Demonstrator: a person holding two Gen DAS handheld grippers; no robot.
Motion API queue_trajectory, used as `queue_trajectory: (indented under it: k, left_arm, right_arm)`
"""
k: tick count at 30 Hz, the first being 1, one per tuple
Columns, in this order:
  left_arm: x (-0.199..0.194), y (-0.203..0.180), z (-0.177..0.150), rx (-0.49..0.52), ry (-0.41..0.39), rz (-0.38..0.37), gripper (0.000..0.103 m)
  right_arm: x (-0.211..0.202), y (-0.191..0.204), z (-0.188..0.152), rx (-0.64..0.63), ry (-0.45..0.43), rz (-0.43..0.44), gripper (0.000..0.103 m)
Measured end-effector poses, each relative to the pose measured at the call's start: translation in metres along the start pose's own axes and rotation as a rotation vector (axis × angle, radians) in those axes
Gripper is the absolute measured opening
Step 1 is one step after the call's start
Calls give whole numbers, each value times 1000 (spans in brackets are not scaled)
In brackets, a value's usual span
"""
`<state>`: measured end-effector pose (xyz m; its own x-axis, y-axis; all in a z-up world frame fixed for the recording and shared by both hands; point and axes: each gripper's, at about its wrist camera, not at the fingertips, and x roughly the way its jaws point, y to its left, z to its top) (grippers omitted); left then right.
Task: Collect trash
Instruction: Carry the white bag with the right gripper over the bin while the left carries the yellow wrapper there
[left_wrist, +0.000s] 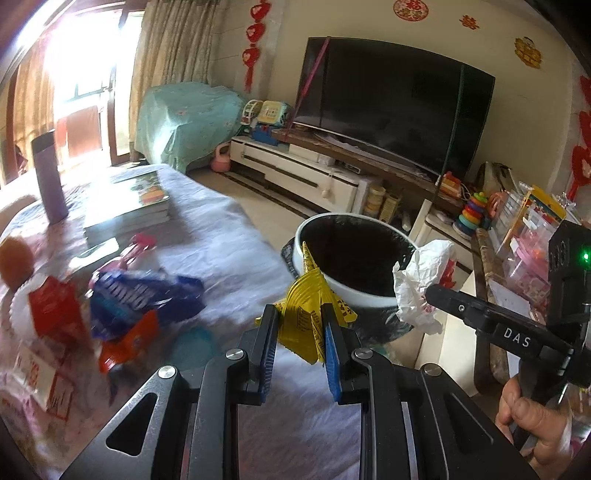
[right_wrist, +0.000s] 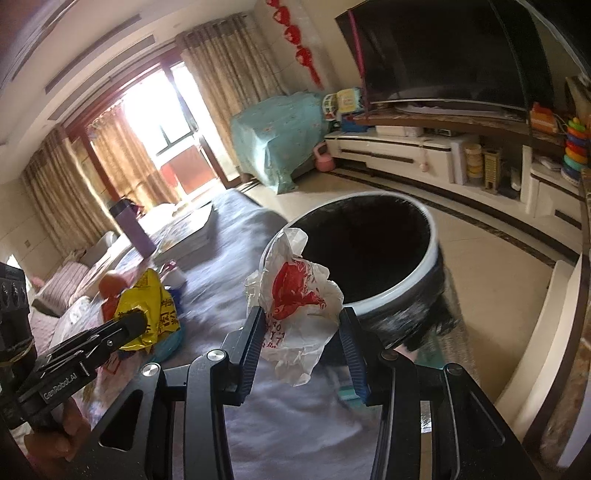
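Note:
My left gripper (left_wrist: 300, 314) is shut on a yellow wrapper (left_wrist: 308, 295) and holds it just before the near rim of the round bin (left_wrist: 369, 295), which has a white rim and a black inside. My right gripper (right_wrist: 302, 317) is shut on a crumpled white wrapper with red print (right_wrist: 297, 295), held by the bin's rim (right_wrist: 388, 295). In the left wrist view the right gripper (left_wrist: 428, 293) holds the white wrapper (left_wrist: 421, 277) at the bin's right edge. In the right wrist view the left gripper (right_wrist: 142, 319) holds the yellow wrapper (right_wrist: 147, 299).
On the cloth-covered table (left_wrist: 221, 236) lie a blue wrapper (left_wrist: 147, 291), an orange-red wrapper (left_wrist: 129, 339), a red packet (left_wrist: 55, 306), an orange fruit (left_wrist: 16, 262), a stack of books (left_wrist: 129, 206) and a purple flask (left_wrist: 50, 177). A TV stand (left_wrist: 295, 166) lines the far wall.

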<state>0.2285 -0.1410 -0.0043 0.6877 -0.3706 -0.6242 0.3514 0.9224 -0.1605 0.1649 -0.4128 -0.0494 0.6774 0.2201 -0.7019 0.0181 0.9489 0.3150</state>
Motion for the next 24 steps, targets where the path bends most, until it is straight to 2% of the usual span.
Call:
queue_trajectory:
  k: [14,24]
  left_arm:
    - [55,-23,42,27,9,-34,22]
    - [100,-33,64,38,47,-40,23]
  right_arm:
    - [19,-34,32,15,9,-49,43]
    - [35,-46,49,14,32,-62,45]
